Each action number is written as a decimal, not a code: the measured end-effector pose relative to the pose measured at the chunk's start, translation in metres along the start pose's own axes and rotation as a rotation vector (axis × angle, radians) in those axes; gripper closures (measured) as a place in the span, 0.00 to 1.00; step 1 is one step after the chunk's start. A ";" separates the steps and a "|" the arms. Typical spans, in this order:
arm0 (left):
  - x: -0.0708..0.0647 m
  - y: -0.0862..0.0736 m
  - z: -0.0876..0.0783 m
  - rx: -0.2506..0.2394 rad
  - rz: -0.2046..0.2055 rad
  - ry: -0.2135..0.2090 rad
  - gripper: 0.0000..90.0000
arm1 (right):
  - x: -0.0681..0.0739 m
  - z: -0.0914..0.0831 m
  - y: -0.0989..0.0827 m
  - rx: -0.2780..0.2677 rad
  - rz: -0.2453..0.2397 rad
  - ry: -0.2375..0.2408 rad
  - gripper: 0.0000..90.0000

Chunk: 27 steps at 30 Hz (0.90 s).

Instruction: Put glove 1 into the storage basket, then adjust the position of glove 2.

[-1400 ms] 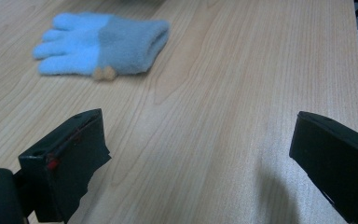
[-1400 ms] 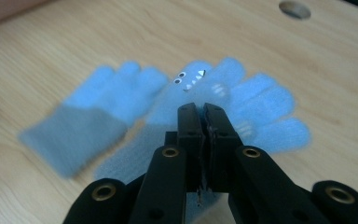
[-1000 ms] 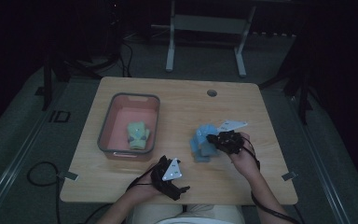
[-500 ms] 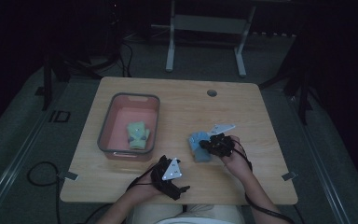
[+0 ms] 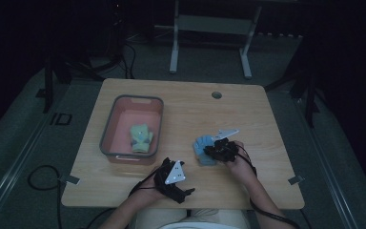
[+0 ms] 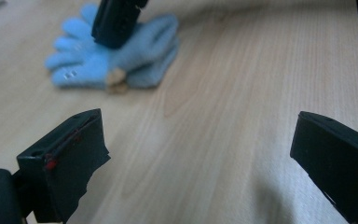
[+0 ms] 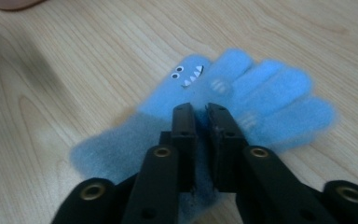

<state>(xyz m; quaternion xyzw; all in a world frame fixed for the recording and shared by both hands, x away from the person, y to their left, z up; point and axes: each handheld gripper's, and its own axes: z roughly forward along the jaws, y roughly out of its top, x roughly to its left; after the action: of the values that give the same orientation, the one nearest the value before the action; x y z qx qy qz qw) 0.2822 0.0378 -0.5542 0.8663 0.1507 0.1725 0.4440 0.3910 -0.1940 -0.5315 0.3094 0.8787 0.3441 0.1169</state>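
Note:
A blue monster-face glove (image 5: 201, 149) lies flat on the wooden table (image 5: 181, 100), right of centre. My right gripper (image 5: 213, 150) rests on the cuff end of the glove (image 7: 247, 88). Its jaws have just been opening. In the right gripper view they (image 7: 202, 114) stand a narrow gap apart, with glove fabric in the gap and no clear pinch. My left gripper (image 5: 177, 183) sits near the table's front edge, its jaws (image 6: 200, 154) wide open over bare wood. It looks at the glove (image 6: 121, 60) with the right gripper (image 6: 116, 21) on top.
A grey-rimmed pink bin (image 5: 108, 138) stands on the left half of the table and holds a green glove (image 5: 141, 137). A round cable hole (image 5: 216, 95) sits near the far edge. Cables trail off the table's front.
My right gripper has come down and toward the front-left with the blue glove, which now lies flat on the table. Its jaws have parted slightly. The left gripper has stayed put.

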 end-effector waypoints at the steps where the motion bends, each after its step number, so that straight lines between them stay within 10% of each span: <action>1: 0.000 0.001 0.000 0.005 0.007 0.012 0.04 | 0.000 -0.001 0.000 -0.006 -0.001 0.001 0.80; 10: -0.005 0.013 0.000 0.020 -0.014 -0.008 0.04 | -0.001 -0.028 -0.003 -0.128 0.003 -0.014 0.14; 27: -0.002 0.033 0.007 0.025 0.009 -0.018 0.05 | -0.019 -0.063 -0.008 -0.287 0.018 -0.081 0.17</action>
<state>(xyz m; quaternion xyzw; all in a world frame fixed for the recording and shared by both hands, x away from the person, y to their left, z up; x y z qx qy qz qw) 0.2874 0.0135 -0.5313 0.8739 0.1447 0.1650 0.4337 0.3756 -0.2437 -0.4901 0.3111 0.8123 0.4543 0.1924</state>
